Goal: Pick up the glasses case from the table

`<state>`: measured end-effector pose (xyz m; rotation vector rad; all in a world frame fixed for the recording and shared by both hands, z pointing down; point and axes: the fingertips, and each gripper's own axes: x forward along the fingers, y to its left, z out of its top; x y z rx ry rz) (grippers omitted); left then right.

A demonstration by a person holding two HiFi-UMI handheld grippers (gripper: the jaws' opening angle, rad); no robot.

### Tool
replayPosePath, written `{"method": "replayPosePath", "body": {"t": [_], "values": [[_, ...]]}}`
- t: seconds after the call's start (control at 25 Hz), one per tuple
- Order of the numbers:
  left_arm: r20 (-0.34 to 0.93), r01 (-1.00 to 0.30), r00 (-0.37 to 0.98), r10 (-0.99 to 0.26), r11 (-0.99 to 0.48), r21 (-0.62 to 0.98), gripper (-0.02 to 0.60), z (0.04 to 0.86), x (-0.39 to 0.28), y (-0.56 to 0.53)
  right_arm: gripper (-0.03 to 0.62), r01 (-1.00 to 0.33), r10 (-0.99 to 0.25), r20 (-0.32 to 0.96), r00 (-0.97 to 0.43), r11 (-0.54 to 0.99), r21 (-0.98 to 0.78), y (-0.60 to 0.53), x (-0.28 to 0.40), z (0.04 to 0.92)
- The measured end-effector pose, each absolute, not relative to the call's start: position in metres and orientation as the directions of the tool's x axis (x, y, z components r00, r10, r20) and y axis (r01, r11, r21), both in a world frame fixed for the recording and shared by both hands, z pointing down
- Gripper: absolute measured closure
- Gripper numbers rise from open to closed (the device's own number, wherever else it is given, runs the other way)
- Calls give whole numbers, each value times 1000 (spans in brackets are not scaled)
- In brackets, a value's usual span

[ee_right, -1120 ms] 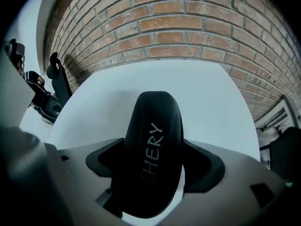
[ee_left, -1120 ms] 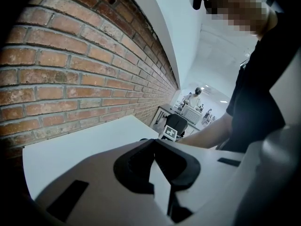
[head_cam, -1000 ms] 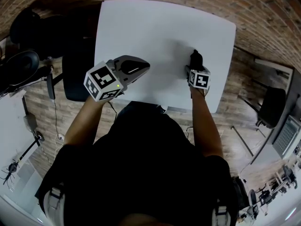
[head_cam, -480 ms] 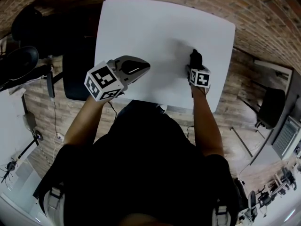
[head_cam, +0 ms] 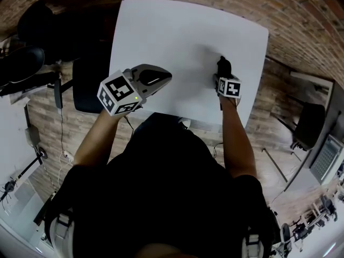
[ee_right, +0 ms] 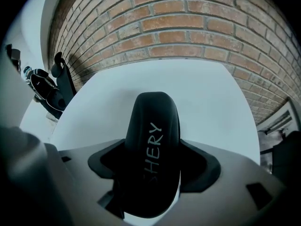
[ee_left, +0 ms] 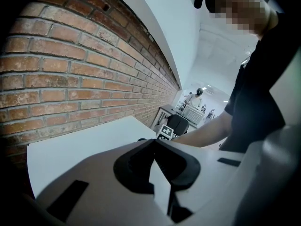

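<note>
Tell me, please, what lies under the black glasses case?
Only the white table shows beneath and around the glasses case. The spot directly under the case cannot be seen, because the case itself covers it.

Black glasses case (ee_right: 153, 145) on the white table (head_cam: 161, 36).
Oblong, round-ended shell, seemingly shut, lying flat with pale lettering "HERY" along its top. It sits in the table's right half, roughly midway between near and far edges, its length pointing at the far edge.
</note>
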<state>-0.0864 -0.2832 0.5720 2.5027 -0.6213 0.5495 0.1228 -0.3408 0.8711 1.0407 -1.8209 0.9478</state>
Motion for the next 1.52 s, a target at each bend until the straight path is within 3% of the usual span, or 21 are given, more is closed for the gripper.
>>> {"method": "replayPosePath", "body": {"t": [0.76,1.52], "values": [[482,-576,782,-395,-754,315,570,548,-89,-256,267,-889,-263,890,-373,375,-262,-327,133,868],[464,-577,778,-423,-773,265,569,519,-71,-210,267,-879,-355,834,-423,384,-283,-309,148,804]]}}
